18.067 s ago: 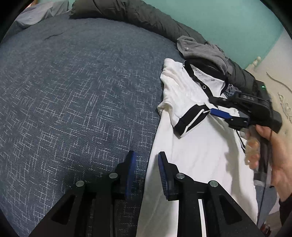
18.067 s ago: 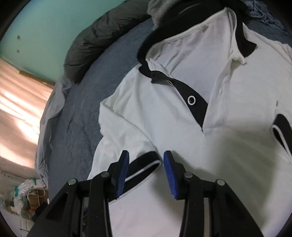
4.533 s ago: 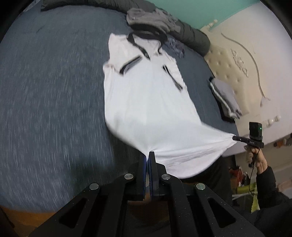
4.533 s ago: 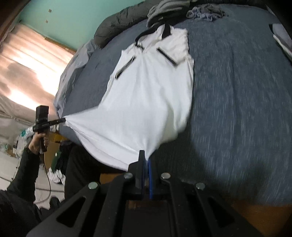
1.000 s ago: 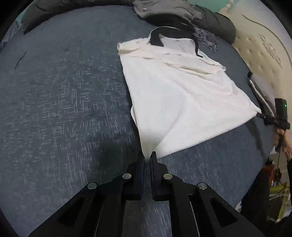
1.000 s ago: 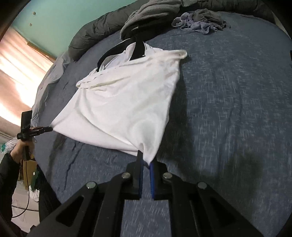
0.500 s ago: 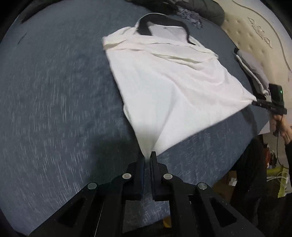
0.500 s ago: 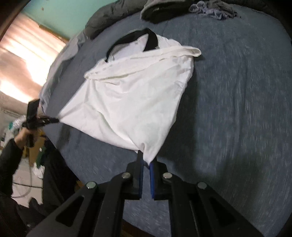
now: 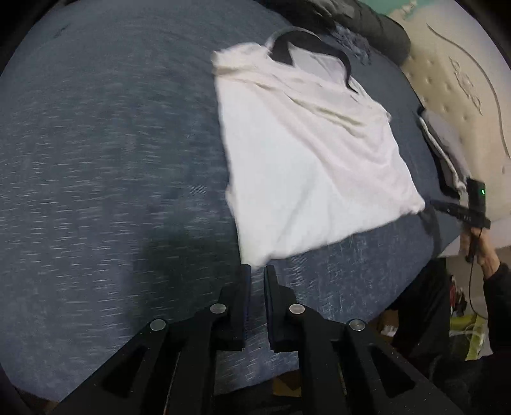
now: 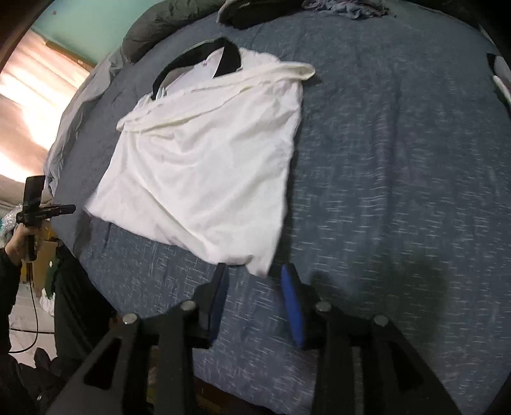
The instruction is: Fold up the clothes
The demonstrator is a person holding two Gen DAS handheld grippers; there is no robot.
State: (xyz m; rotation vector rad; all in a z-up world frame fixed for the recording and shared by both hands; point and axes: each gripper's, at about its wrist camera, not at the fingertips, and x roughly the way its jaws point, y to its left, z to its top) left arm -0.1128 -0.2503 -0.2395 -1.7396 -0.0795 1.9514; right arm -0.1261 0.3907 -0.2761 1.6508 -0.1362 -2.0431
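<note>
A blue heathered bedspread covers the bed; a teal wall and sunlit curtain stand at the left, a cream tufted headboard at the right. No writing is legible. The white polo shirt with black collar lies folded in half on the bedspread. The left claw stands slightly parted, holding nothing, just below the hem corner. The right claw is wide open, empty, at the other corner
</note>
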